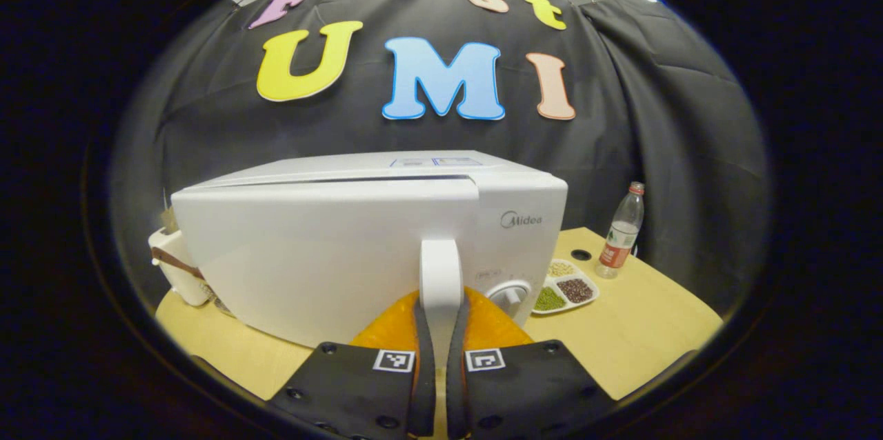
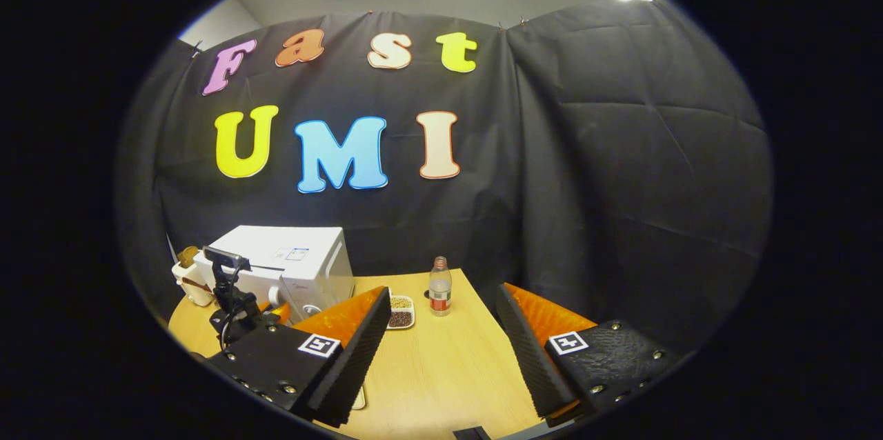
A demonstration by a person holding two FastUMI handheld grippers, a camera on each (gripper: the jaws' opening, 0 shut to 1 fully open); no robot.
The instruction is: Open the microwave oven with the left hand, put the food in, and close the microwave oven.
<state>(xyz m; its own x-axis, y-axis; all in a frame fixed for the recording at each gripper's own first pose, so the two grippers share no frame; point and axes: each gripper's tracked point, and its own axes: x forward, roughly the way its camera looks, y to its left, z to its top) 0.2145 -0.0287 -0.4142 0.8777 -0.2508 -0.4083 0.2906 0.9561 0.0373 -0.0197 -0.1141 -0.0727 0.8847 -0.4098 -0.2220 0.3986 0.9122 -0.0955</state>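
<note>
Microwave oven (image 1: 331, 247) sits on the tabletop (image 1: 641, 330), left of centre in the left gripper view; white body, door slightly ajar with a gap visible along its top edge. Door handle (image 1: 440, 274) is a vertical white bar at the door's right edge, next to the control panel with a round knob (image 1: 510, 294).

Left claw (image 1: 440, 330): both fingers pressed on the door handle, one each side, pinching it. In the right gripper view, the left claw (image 2: 265, 312) shows at the microwave oven (image 2: 290, 261) front, with a small black camera mount on top.

Right claw (image 2: 445, 350): fingers spread wide, nothing between them, hanging over bare tabletop (image 2: 448, 371) well apart from the oven.

Just right of the oven: white divided dish (image 1: 566, 286) with three compartments of green, dark-red and pale grains. Beyond it a clear plastic bottle (image 1: 621, 233), upright, red cap and label, near the tabletop's back edge. Left of the oven a cream-coloured container (image 1: 179, 267), partly hidden, touching or just beside the oven's side; can't tell which.
</note>
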